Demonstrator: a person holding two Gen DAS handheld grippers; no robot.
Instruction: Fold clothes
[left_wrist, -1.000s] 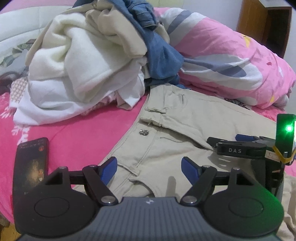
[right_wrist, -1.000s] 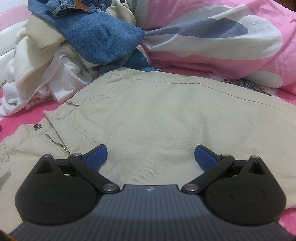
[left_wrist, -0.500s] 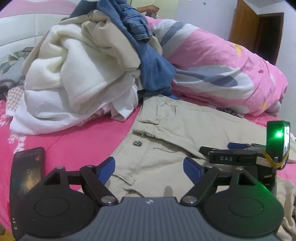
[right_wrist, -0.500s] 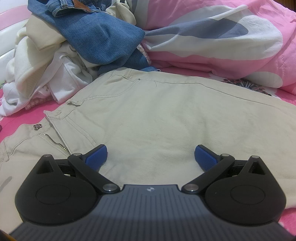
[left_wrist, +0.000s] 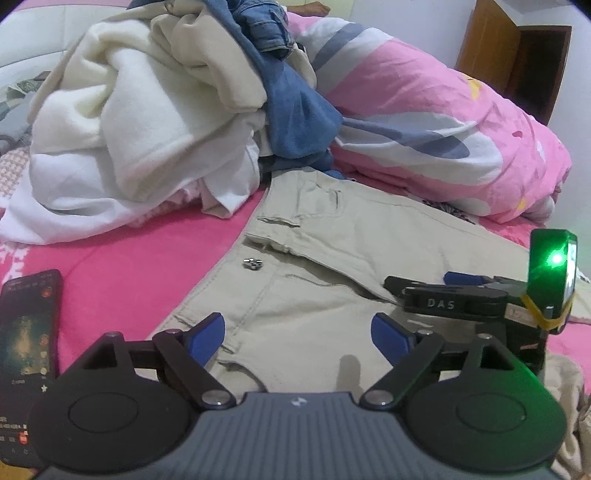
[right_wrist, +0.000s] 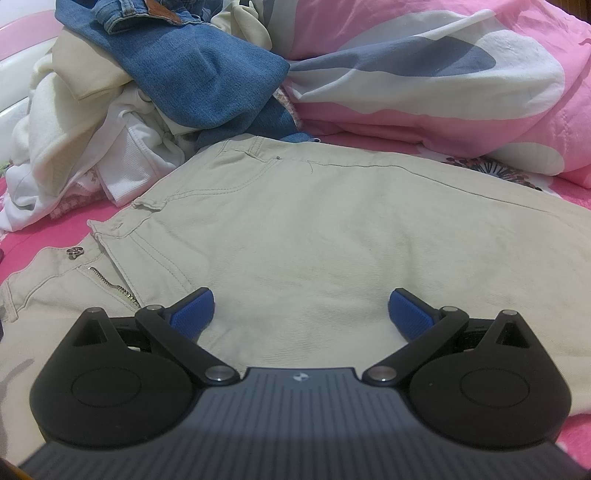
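Beige trousers (left_wrist: 332, 258) (right_wrist: 332, 229) lie spread flat on the pink bed, waistband and metal button (left_wrist: 252, 263) towards the left. My left gripper (left_wrist: 297, 334) hovers over the waist area, its jaws opening wide, nothing between the blue pads. My right gripper (right_wrist: 301, 312) stands open above the trousers' seat, holding nothing. The right gripper's body (left_wrist: 454, 301) with a green light also shows at the right of the left wrist view.
A heap of cream and white garments (left_wrist: 140, 122) with blue jeans (right_wrist: 199, 74) on top sits behind the trousers. A rolled pink patterned quilt (left_wrist: 443, 129) lies at the back right. A dark phone (left_wrist: 26, 332) rests on the pink sheet (left_wrist: 129, 266) at the left. Wooden furniture (left_wrist: 517, 55) stands far right.
The left gripper's pads have spread a little wider and its view has tipped slightly upward. The right gripper and trousers have not moved.
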